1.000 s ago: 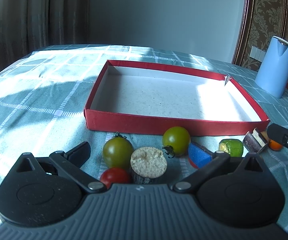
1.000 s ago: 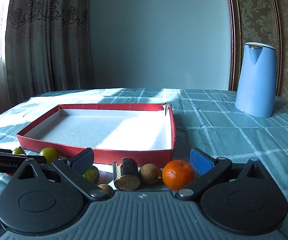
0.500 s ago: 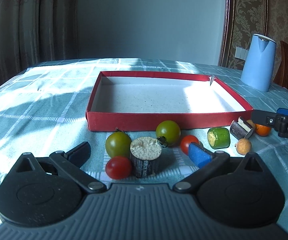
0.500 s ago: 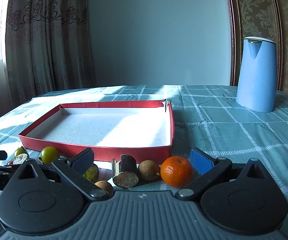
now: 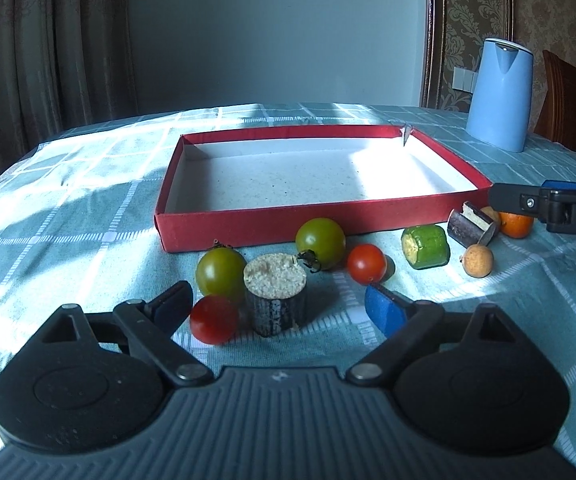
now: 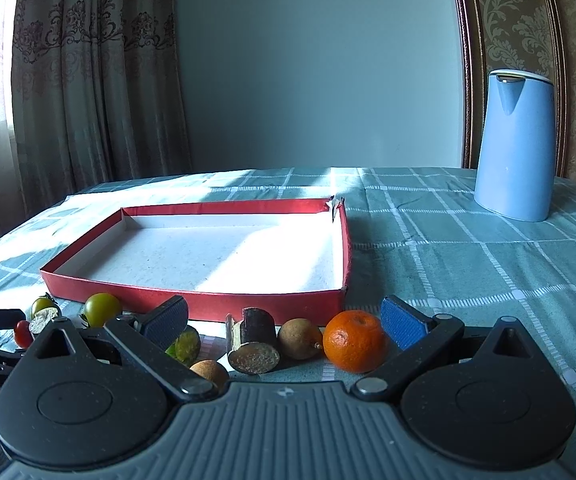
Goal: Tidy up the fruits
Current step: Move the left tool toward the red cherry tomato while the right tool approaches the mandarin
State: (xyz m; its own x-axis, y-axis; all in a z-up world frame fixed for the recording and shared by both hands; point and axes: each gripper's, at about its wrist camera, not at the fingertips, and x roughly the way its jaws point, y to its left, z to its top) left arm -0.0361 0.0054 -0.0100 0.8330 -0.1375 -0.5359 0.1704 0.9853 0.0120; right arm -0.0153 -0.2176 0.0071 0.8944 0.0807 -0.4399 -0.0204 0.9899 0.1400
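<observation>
Blue kettle [image 6: 513,144] upright on checked tablecloth [image 6: 467,264] — curtains [image 6: 88,80] behind.

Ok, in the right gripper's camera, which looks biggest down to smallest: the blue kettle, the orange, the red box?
1. Red box, widest in the picture.
2. Blue kettle, though it stands farther back, so its true size is unsure.
3. Orange, smallest, even though it sits closest to the camera.

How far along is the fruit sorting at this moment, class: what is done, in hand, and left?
Done: nothing; the red tray holds no fruit. In hand: the left gripper, its jaws just narrowing but open, brackets the cut sugarcane stub and a red tomato; the right gripper is open. Left: every piece, including the orange and green tomatoes.
</observation>
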